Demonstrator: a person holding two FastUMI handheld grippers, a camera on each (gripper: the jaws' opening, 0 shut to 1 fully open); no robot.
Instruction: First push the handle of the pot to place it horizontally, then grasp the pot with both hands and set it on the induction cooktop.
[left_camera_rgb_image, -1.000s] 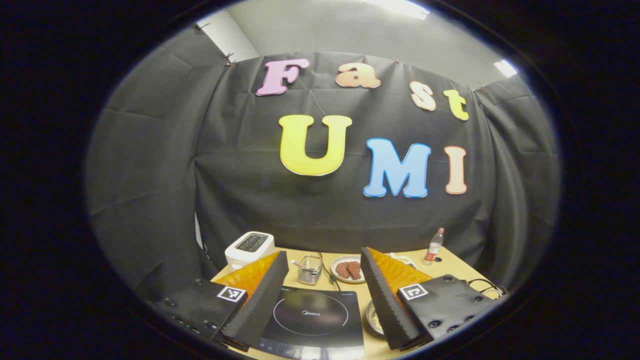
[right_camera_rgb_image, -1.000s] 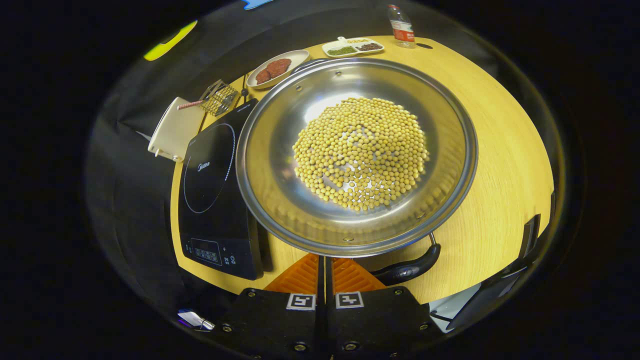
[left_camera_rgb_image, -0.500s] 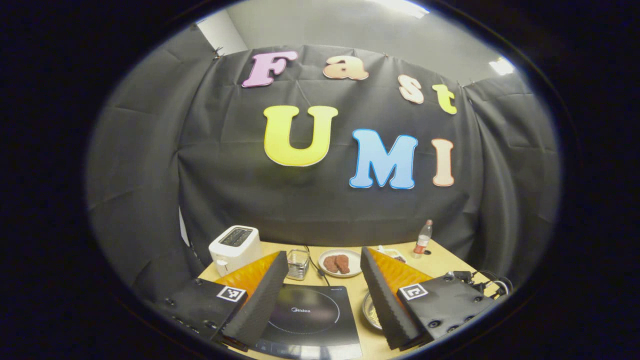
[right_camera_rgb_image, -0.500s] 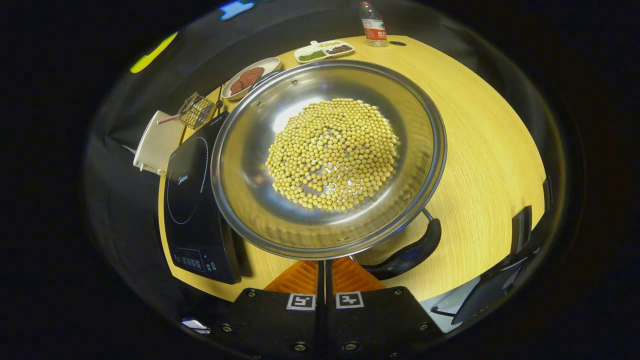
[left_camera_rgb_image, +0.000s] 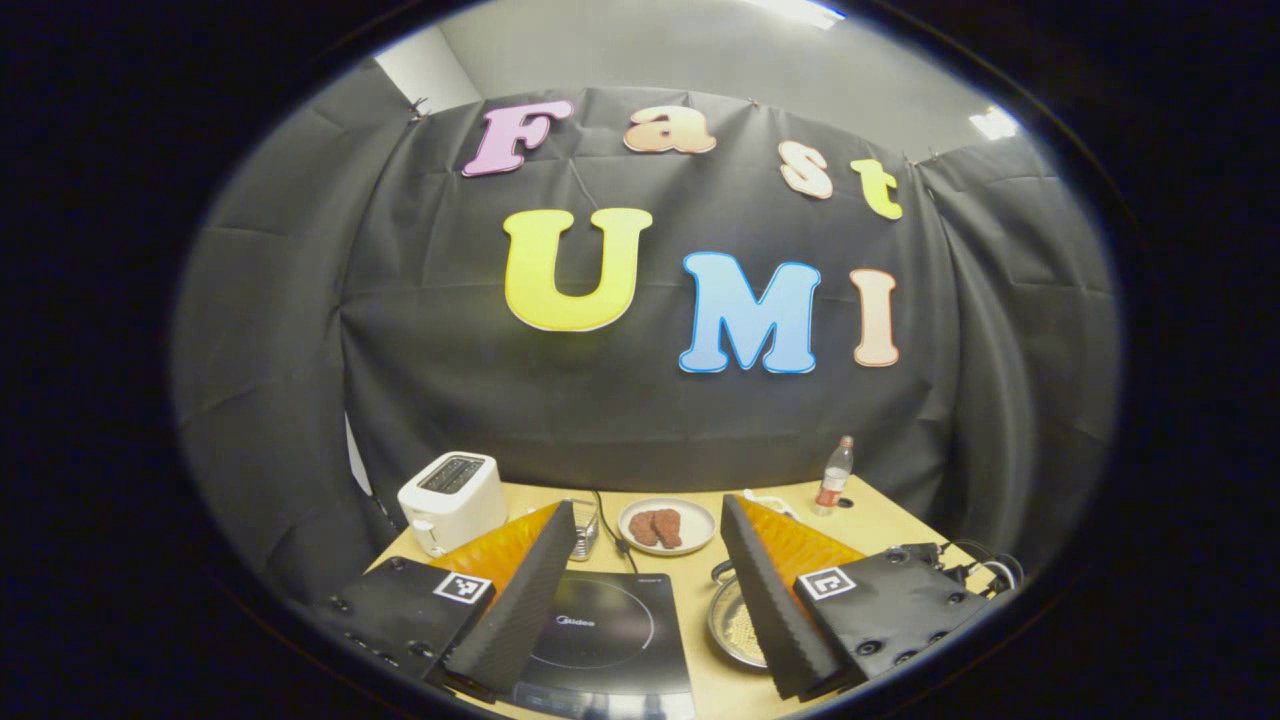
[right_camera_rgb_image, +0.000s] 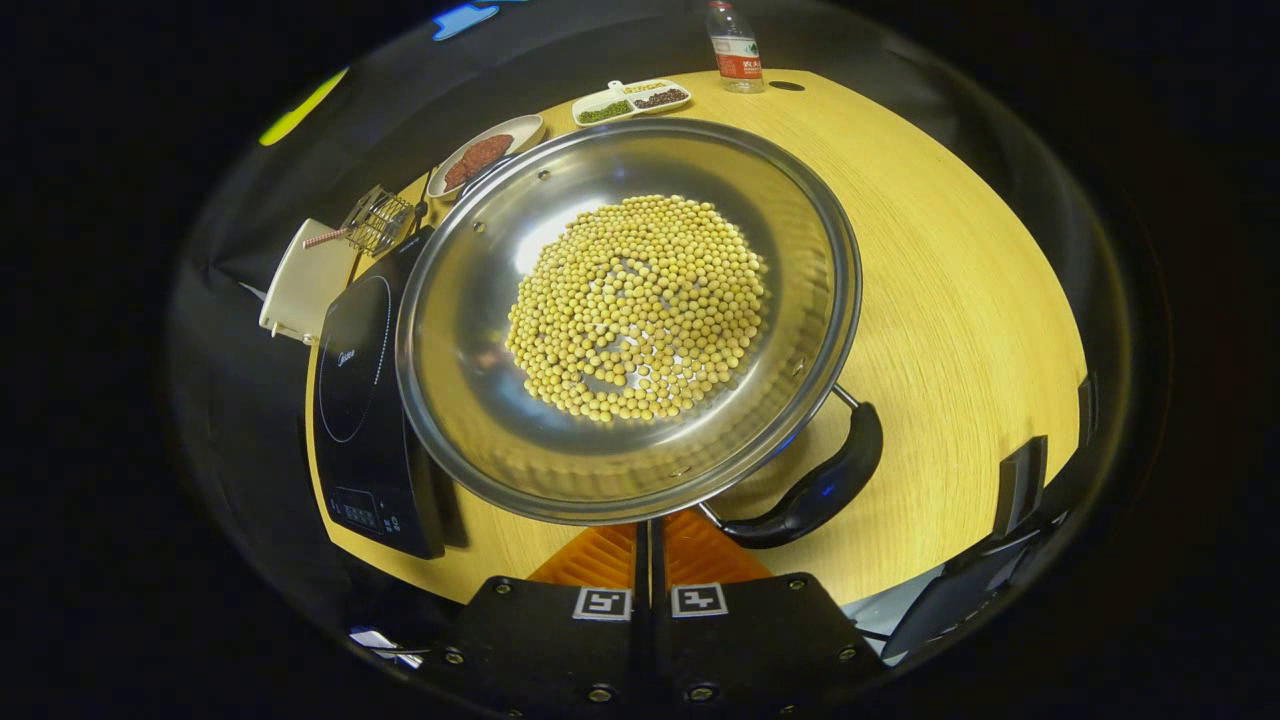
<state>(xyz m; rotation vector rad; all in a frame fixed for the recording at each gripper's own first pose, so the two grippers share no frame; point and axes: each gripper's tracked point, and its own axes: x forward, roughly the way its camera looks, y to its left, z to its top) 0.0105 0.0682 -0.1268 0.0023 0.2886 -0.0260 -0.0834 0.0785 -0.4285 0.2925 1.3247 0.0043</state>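
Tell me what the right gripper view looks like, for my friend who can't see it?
A big shiny pot full of small yellow beans sits on a wooden table, its dark handle at the near right. The right gripper is below, fingers together, near the pot's front rim. A black induction cooktop lies beside the pot.

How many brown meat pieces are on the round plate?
2. They lie side by side on the round plate: one meat piece on the left, the other on the right, at the back of the table, behind the induction cooktop. None looks hidden.
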